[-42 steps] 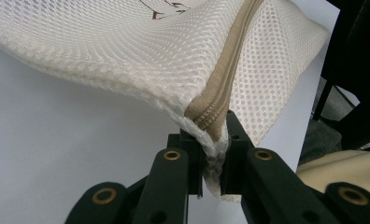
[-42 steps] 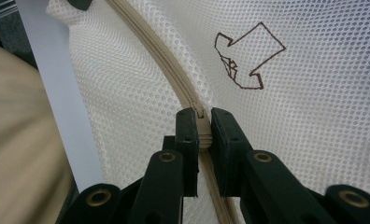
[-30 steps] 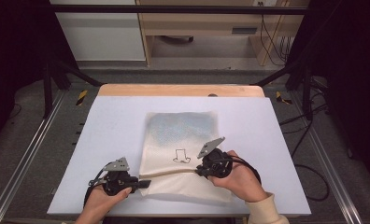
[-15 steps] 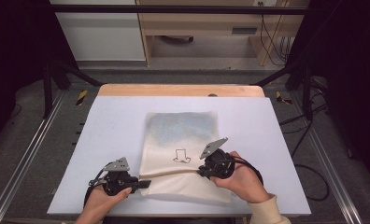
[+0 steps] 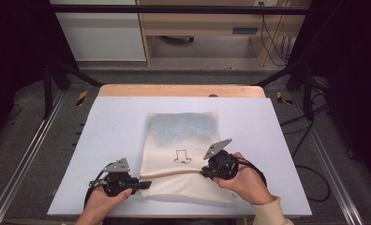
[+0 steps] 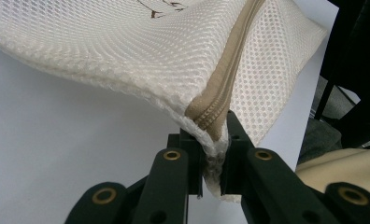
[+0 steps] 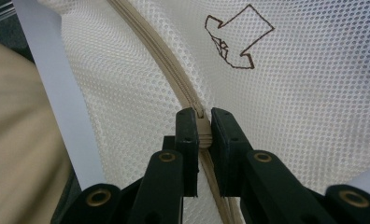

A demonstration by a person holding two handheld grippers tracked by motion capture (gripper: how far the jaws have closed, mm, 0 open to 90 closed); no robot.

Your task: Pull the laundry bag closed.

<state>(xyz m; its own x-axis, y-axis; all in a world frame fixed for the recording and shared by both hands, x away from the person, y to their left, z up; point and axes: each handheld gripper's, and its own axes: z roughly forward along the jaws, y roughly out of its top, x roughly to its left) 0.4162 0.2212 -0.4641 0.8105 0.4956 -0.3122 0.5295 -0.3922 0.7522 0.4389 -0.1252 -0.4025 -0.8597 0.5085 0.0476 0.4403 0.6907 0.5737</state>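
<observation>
A cream mesh bag [image 5: 181,136] lies flat on the white table [image 5: 104,140], with a beige zipper [image 5: 174,172] across its near end and a small dark outline mark [image 5: 181,156] above that. My left gripper [image 5: 146,184] is shut on the bag's near-left corner. In the left gripper view the jaws [image 6: 214,140] pinch the mesh [image 6: 127,46] at the end of the zipper [image 6: 230,70], lifted a little off the table. My right gripper [image 5: 203,172] is shut on the zipper further right. In the right gripper view the jaws [image 7: 202,126] clamp the beige zipper [image 7: 164,65] beside the mark [image 7: 237,39].
A wooden strip [image 5: 174,90] borders the table's far edge. Metal rails [image 5: 29,154] run along both sides, and black cables [image 5: 310,183] lie on the floor at the right. A cabinet [image 5: 99,33] and a wooden shelf stand beyond the table.
</observation>
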